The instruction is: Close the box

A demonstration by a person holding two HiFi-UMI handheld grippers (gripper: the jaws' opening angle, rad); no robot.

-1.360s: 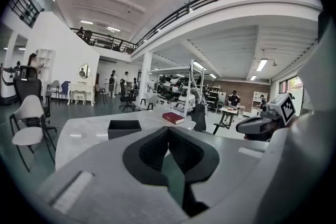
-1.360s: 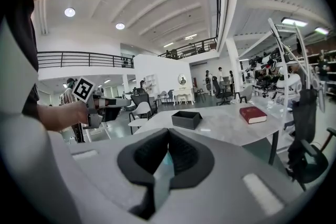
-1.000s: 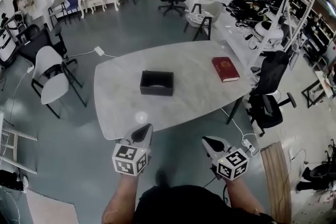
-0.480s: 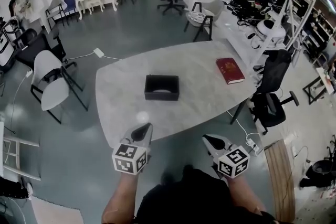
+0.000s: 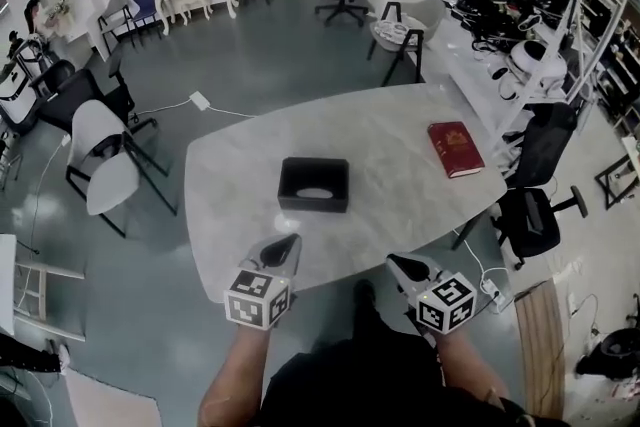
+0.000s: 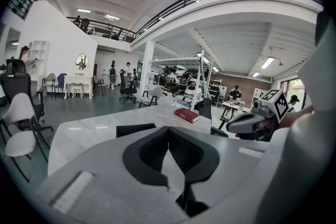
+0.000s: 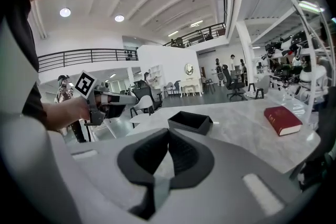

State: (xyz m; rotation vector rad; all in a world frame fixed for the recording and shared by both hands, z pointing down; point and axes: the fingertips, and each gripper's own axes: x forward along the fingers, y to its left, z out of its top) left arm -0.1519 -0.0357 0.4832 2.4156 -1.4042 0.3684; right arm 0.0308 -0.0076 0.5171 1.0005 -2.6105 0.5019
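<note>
Left tongs [image 5: 289, 243] and right tongs [image 5: 396, 261], both closed tight on nothing, we hold at lower centre by the desk [image 5: 400, 140] edge; the open-topped black box [image 5: 314, 185] sits mid-frame.

Head view looks down; gripper views face the box [image 5: 313, 185].

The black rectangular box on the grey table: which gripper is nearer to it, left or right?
Left. The left gripper is just short of the black rectangular box, slightly to its left; the right gripper is farther away, off to its right. Neither touches it.
</note>
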